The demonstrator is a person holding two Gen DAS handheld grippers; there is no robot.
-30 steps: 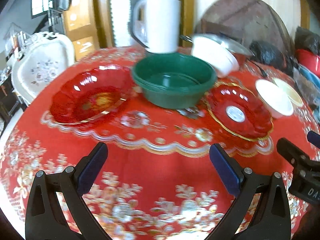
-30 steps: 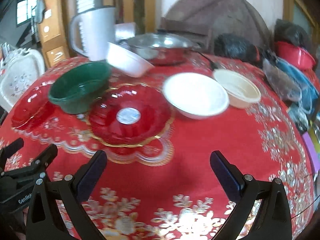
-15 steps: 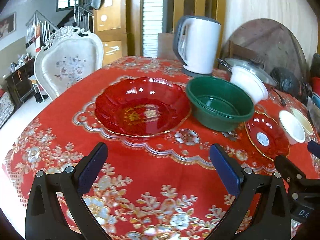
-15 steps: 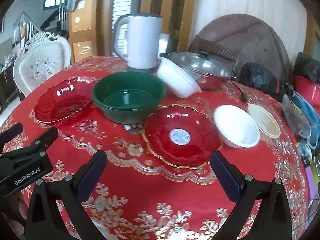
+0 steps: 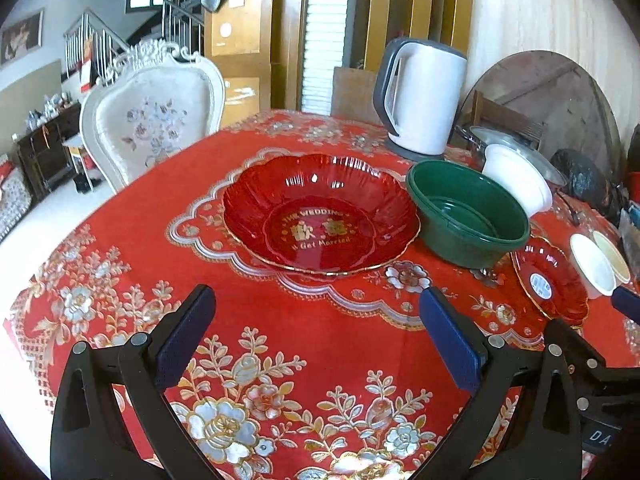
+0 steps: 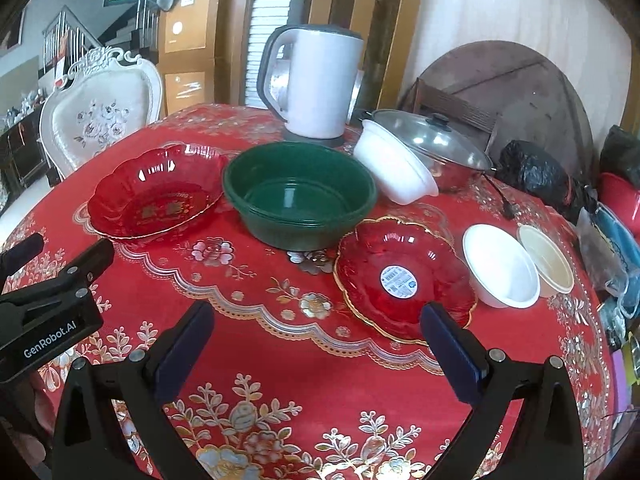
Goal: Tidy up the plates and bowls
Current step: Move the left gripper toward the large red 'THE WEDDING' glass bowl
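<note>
Two handheld grippers hover, empty, over a red floral table of scattered plates and bowls; sorting looks unstarted.

Left wrist view: the left gripper [image 5: 316,340] gapes wide, holding nothing. At 12 o'clock ahead sits the large red plate [image 5: 320,216]; the green bowl [image 5: 468,216] sits just beside it at 2 o'clock, with a tipped white bowl [image 5: 520,180] behind. A white kettle [image 5: 424,96] stands at 1 o'clock.
Right wrist view: the right gripper [image 6: 316,344] is likewise spread wide and empty. The small red plate [image 6: 404,276] lies at 1 o'clock, with a white bowl [image 6: 500,268] and cream bowl [image 6: 548,260] touching at 2 o'clock. Nothing is stacked; by my judgement, all grouping remains.
</note>
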